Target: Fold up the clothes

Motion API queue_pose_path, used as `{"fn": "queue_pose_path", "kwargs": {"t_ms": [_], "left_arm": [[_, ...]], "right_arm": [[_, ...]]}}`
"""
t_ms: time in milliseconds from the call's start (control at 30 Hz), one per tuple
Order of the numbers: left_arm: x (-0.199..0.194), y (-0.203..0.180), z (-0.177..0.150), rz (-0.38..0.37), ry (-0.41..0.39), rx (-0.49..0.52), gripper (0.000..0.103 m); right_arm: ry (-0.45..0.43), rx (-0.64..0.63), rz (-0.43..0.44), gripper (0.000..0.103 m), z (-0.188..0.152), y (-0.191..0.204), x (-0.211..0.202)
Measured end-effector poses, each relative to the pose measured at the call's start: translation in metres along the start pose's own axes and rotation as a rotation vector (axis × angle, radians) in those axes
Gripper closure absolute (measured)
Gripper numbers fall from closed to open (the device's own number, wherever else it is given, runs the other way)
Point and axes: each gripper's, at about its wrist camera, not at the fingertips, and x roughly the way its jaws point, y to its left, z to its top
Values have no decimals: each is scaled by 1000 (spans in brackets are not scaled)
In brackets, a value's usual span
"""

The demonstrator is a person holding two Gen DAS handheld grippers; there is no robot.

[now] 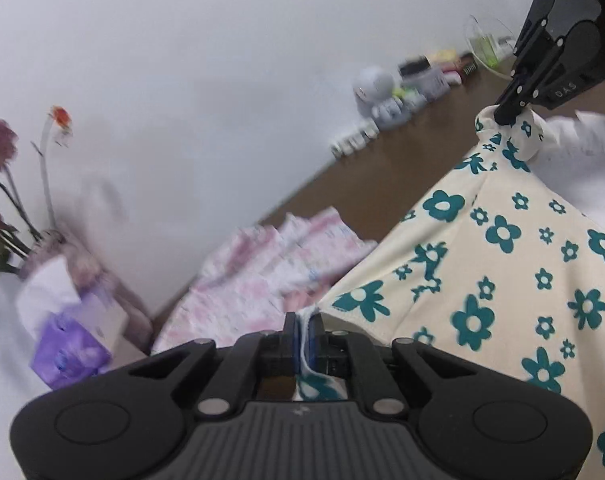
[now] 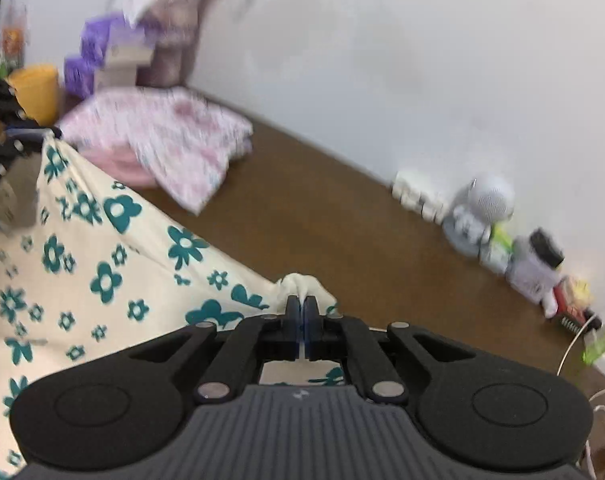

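Left wrist view takes in a brown wooden tabletop against a white wall, with the cream cloth printed with teal flowers stretched above it between both claws. Behind it lies a crumpled pink and white patterned garment beside a purple tissue box. Small bottles and jars line the wall. The left gripper is clenched on one edge of the cloth; the right gripper is clenched on a bunched corner, jaws pinched tight on fabric
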Motion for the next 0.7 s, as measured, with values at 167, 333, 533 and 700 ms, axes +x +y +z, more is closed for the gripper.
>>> {"fn": "queue_pose_path", "kwargs": {"t_ms": [167,333,533,700], "left_arm": [[17,1,5,62,-12,29,99],[45,-7,-5,65,59,104,93],[44,17,-6,8,110,-15,58],[10,52,-10,-73,94,-188,52]], "right_arm": [[-76,39,-7,102,8,-6,8],[-20,29,-34,101,3,-1,46],[0,190,22,72,-4,-20,39],[-58,343,125,67,-17,-38,-18]]}}
